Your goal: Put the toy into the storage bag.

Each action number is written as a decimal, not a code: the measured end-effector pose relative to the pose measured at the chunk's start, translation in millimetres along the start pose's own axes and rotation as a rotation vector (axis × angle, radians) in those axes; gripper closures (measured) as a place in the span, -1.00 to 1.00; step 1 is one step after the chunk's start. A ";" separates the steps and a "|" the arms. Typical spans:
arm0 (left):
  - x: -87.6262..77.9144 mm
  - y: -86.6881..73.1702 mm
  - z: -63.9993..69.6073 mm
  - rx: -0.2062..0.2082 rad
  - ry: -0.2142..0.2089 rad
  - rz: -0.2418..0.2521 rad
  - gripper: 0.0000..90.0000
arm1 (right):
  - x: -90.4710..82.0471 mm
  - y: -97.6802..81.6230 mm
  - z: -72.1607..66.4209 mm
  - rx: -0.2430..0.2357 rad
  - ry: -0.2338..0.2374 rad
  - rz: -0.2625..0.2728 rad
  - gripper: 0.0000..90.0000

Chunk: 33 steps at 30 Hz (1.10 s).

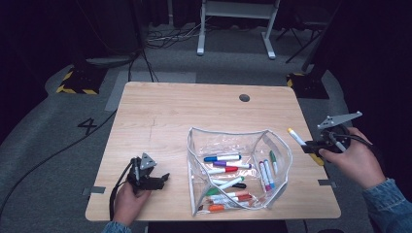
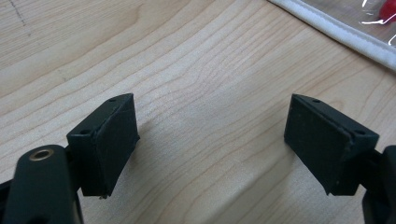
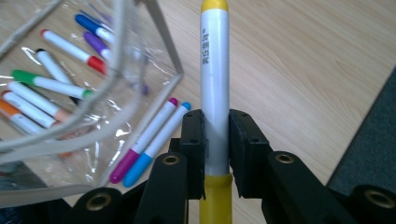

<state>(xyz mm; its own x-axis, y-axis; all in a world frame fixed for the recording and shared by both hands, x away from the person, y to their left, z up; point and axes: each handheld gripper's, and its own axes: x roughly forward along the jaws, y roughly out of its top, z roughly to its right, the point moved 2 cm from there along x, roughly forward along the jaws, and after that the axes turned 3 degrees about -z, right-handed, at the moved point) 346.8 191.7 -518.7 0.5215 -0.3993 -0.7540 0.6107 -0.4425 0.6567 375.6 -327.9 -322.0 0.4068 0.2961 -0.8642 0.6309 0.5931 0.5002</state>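
Right gripper (image 1: pixel 307 144) has its jaws pinched on a yellow-capped marker (image 3: pixel 214 84), held up off the table's right edge, just beside the clear pouch (image 1: pixel 279 145) that already holds a heap of markers. Loading looks like the step in hand, and next the marker needs carrying over the pouch's open mouth and dropping in without snagging the white rim. Left gripper (image 2: pixel 212 144) rests low with jaws spread and bare, near the pouch's trim. Pale wooden table (image 1: pixel 170 111), grey carpet, cables, a desk frame beyond.
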 end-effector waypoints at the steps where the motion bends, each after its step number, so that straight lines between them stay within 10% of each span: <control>1: -0.1 -0.2 -0.1 0.001 -0.001 0.000 -0.60 | -2.2 3.5 -4.2 -0.013 0.005 0.003 0.70; 16: 0.2 0.2 -0.3 0.003 -0.001 -0.001 -0.61 | -21.2 54.8 -70.1 -0.218 0.095 0.035 0.70; 33: 0.2 0.2 -0.2 0.003 -0.002 -0.001 -0.61 | 6.2 87.7 -141.7 -0.413 0.202 -0.039 0.70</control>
<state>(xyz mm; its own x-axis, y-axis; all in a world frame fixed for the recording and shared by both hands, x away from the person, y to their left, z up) 347.1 191.7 -518.7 0.5199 -0.4006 -0.7545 0.6095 -0.4449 0.6562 339.9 -168.0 -291.3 0.2252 0.3834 -0.8957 0.3100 0.8433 0.4390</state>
